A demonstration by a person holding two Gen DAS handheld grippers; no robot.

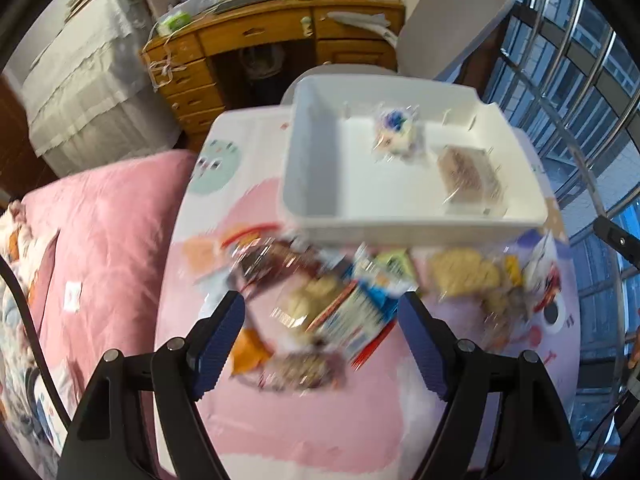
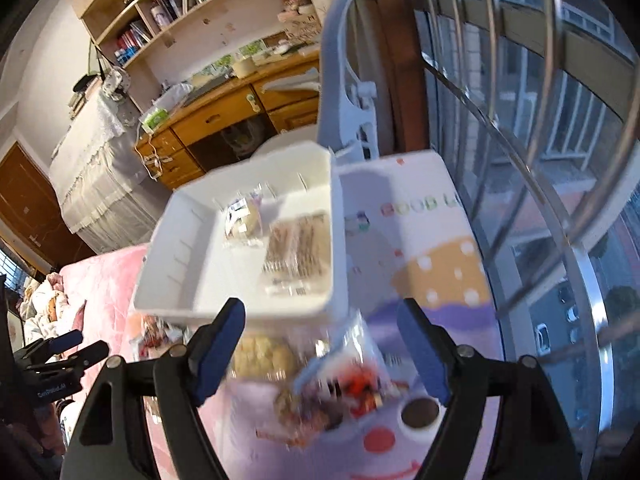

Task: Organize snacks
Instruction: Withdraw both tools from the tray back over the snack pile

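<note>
Over the cartoon tablecloth [image 1: 304, 432], both grippers' fingers [image 1: 218, 344] [image 2: 218, 350] gape empty.

Your left gripper [image 1: 320, 328] fills the bottom of the left wrist view: two matte black plastic arms, each with a slotted cut-out near its base and two round silver screw heads along its upper edge. Each arm ends in a dark blue finger pad [image 1: 219, 344] with a fine ribbed texture. A thin black cable [image 1: 24, 320] curves along the lower left edge of that frame. Your right gripper [image 2: 320, 344] has the same build: black arms, silver screws, ribbed blue pads [image 2: 218, 354]. At the far left of the right wrist view, the left gripper's black body carries small white lettering, too blurred to read.
</note>
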